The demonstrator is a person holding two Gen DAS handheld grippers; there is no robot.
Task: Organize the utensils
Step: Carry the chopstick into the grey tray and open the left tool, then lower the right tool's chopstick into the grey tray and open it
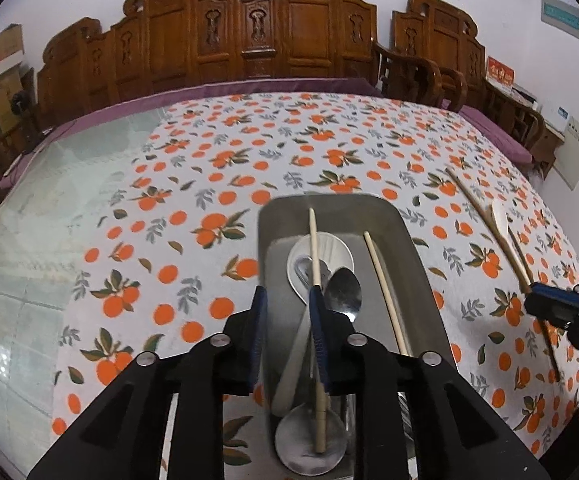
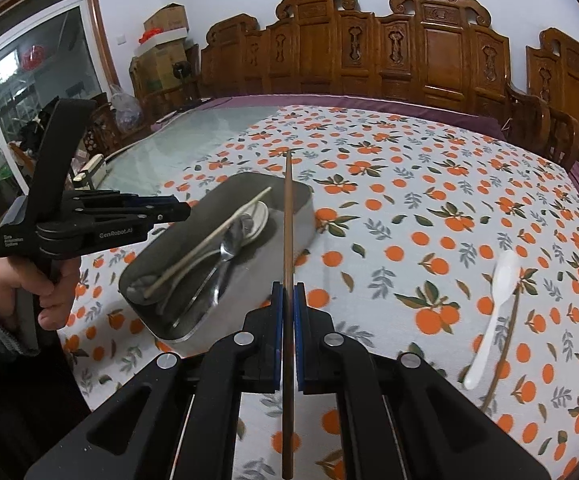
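Observation:
A steel tray (image 1: 421,264) (image 2: 249,280) sits on the orange-print tablecloth. It holds two pale chopsticks (image 1: 383,292) (image 2: 209,238), a metal spoon (image 1: 343,290) (image 2: 231,244) and white spoons (image 1: 333,248). My left gripper (image 1: 287,296) is open above the tray's left wall, empty; it shows in the right wrist view (image 2: 177,210). My right gripper (image 2: 288,292) is shut on a dark brown chopstick (image 2: 288,220), held beside the tray's right side. A white spoon (image 2: 497,308) (image 1: 499,216) and another brown chopstick (image 2: 505,340) (image 1: 469,196) lie on the cloth to the right.
Carved wooden chairs (image 1: 257,32) line the table's far side. Bare glass tabletop (image 1: 49,208) lies left of the cloth. A window and boxes (image 2: 165,40) are at the far left.

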